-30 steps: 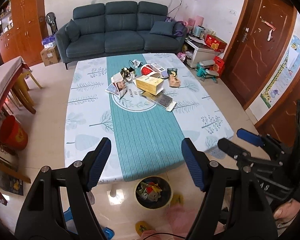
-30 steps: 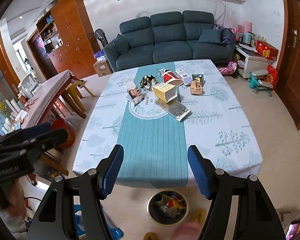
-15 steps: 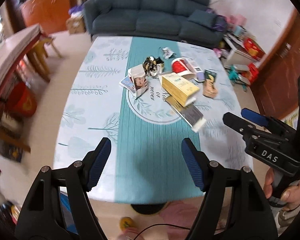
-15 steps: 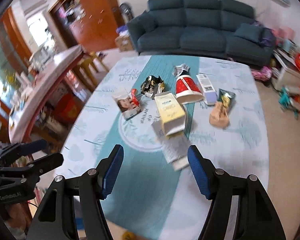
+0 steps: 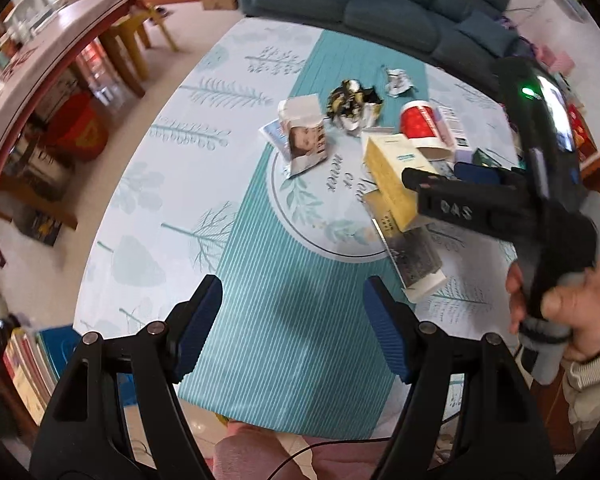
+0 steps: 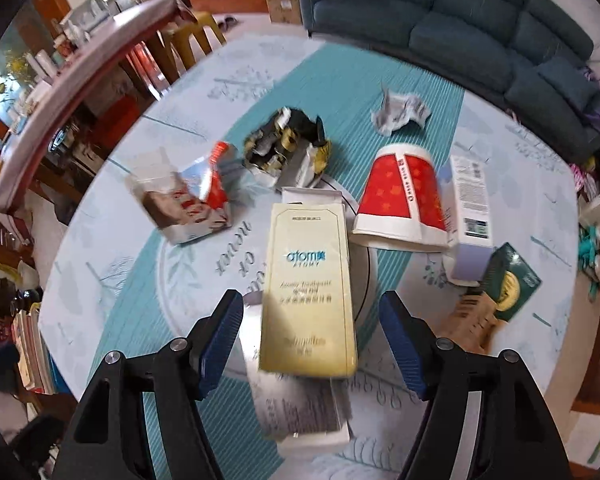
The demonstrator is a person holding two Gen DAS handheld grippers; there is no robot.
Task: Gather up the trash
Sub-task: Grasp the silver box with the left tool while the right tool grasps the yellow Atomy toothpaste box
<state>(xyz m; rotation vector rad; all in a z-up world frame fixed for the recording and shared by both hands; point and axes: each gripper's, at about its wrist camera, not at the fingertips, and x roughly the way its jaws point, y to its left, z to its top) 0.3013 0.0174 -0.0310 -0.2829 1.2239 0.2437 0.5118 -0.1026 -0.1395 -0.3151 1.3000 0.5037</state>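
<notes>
Over the littered table (image 6: 400, 100), you have swung both grippers in from the near edge, where a second ago they looked across the room at the sofa and down at the bin on the floor; now both point steeply down at the trash itself. Your right gripper (image 6: 312, 336) has come furthest and hangs above the yellow box (image 6: 308, 280), which lies flat on a grey box (image 6: 312, 412) near the middle of the table; its fingers have just been opening a little wider and stand well apart, with the yellow box showing between them but not touched. Your left gripper (image 5: 292, 320) hovers over bare striped cloth nearer the table's edge, its fingers open and empty, with the right gripper (image 5: 436, 184) crossing its view at the right, held in your hand (image 5: 572, 304). Around the yellow box lie the rest of the pickings: a red cup (image 6: 400, 196) on its side, a white carton (image 6: 470, 200) just beside it, a green packet (image 6: 512, 284), a crumpled foil wrapper (image 6: 288, 144), a paper scrap (image 6: 400, 110) and a torn pack (image 6: 184, 200). The approach looks all but done, and the yellow box seems the first target, though nothing is collected yet. The bin is out of sight in both views.
</notes>
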